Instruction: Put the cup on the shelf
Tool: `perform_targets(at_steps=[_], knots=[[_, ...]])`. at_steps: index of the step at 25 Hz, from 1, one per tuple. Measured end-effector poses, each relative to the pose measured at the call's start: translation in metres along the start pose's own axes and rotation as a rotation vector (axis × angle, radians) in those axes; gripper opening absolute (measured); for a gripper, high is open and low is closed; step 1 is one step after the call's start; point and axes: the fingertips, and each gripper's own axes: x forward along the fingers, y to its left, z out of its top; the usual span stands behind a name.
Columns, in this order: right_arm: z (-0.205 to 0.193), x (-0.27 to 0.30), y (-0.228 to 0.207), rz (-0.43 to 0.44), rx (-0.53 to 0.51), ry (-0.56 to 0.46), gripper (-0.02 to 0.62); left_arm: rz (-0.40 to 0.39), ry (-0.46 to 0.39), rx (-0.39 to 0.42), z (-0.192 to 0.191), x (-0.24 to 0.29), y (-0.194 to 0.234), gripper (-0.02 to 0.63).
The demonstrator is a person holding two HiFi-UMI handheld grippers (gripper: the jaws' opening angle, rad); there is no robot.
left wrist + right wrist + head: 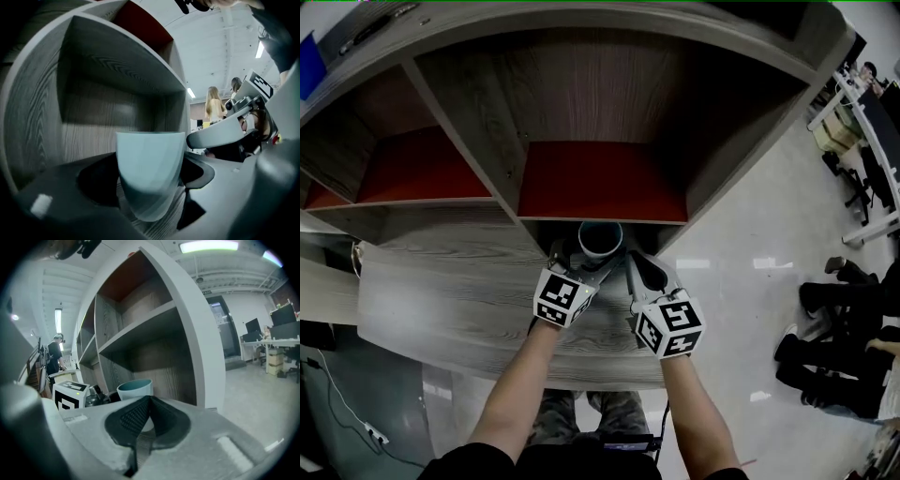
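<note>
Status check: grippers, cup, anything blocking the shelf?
Jaws of left gripper shut on cup; right gripper shut, empty. Cup upright at shelf mouth. No obstruction seen.

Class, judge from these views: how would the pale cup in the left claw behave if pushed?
The cup looks rigid, so the left claw probably won't deform it. Its smooth wall may slip. It tapers toward the base, so a high push might tip it.

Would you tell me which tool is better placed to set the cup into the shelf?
Left. The left tool holds the cup between its jaws at the shelf opening; the right tool is shut, empty, beside the cup.
</note>
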Motion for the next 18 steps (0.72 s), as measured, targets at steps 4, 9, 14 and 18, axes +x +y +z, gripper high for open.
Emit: perform_targets(at_steps=[4,9,14,18], knots=[[-0.007,0.005,-0.003,0.000,0.005,0.006,0.003,0.033,0.019,0.019,-0.020,0.016,0.007,0.383],[-0.008,0.008,-0.007,0.006,-0.001,0.011,0.003,0.047,0.020,0.013,-0.034,0.029,0.011,0.383],[-0.012,0.010,-0.004,0.024,-0.058,0.032,0.003,0.045,-0.003,-0.004,-0.035,0.032,0.016,0.385],[-0.015,0.009,-0.003,0.037,-0.063,0.051,0.003,0.029,0.023,-0.018,-0.038,0.029,0.016,0.388]])
